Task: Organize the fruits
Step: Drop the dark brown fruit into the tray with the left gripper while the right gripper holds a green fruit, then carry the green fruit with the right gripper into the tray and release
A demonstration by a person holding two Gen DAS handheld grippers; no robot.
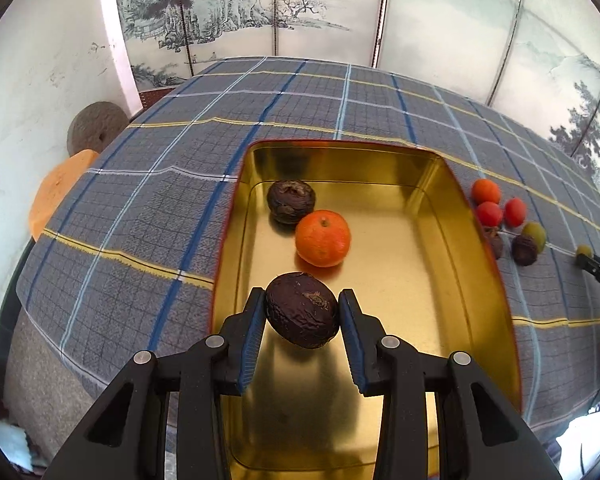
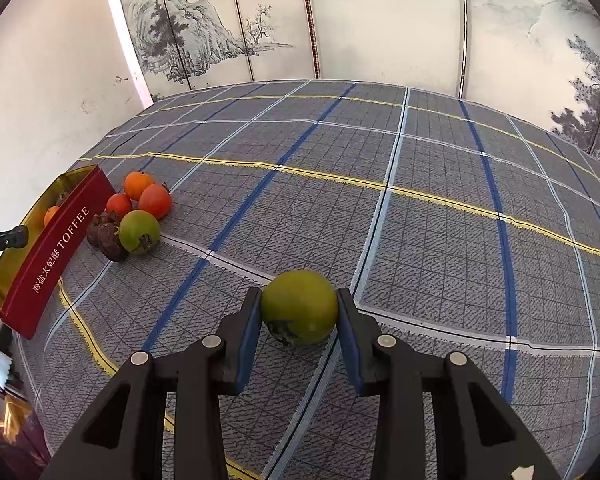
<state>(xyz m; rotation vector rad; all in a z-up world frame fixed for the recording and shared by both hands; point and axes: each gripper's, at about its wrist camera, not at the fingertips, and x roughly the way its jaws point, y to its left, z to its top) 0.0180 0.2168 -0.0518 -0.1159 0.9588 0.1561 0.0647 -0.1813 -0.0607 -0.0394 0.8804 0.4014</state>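
Left hand-held gripper [image 1: 302,310] clamps wrinkled dark-brown round fruit [image 1: 302,310] over gold rectangular tin [image 1: 476,216] for drop-off; right hand-held gripper [image 2: 299,308] grips smooth green round fruit [image 2: 299,306], likely next in.

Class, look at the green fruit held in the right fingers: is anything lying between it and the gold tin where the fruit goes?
Yes. A cluster of loose fruit sits on the cloth against the tin's red side, between the tin and the green fruit in the right gripper. Lifting over the cluster would probably clear it.
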